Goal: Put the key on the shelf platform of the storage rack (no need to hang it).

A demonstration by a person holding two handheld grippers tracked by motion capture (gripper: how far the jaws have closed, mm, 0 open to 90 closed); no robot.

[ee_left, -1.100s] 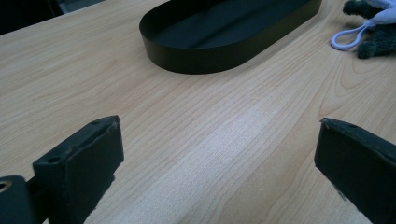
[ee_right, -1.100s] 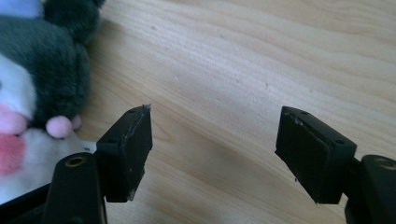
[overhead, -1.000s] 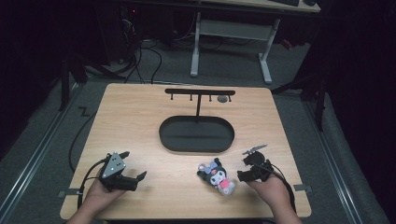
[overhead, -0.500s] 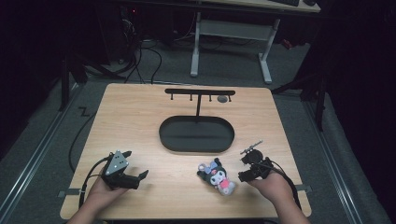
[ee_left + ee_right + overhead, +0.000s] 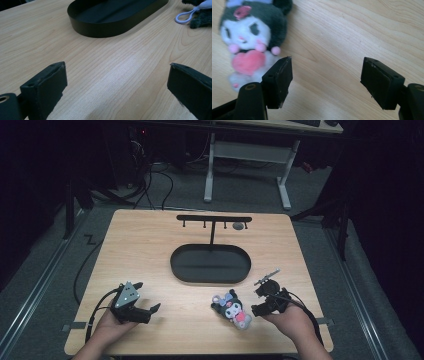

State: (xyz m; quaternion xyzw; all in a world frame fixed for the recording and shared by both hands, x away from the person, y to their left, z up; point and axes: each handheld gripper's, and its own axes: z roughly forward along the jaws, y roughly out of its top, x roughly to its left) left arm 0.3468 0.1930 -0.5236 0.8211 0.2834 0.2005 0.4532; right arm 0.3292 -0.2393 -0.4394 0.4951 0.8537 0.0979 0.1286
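Closest to the person, the right gripper (image 5: pixel 262 301) sits just beside the plush toy (image 5: pixel 231 309), its jaws spread with bare wood between them; they have just been opening wider, and in the right gripper view the plush toy (image 5: pixel 252 37) lies off to one side of the near jaw, not in the gap. To my eye the step in hand is the pickup, so the gripper should swing across until the soft body sits squarely between the pads, then close on the torso rather than an ear. Across the near edge the left gripper (image 5: pixel 145 311) rests on the table (image 5: pixel 150 250), jaws wide with nothing in them. Farther on lies the black oval tray (image 5: pixel 210 264), and behind it the hook rack (image 5: pixel 213 220); the toy's white loop (image 5: pixel 183 17) looks meant for a hook, so leave it free.
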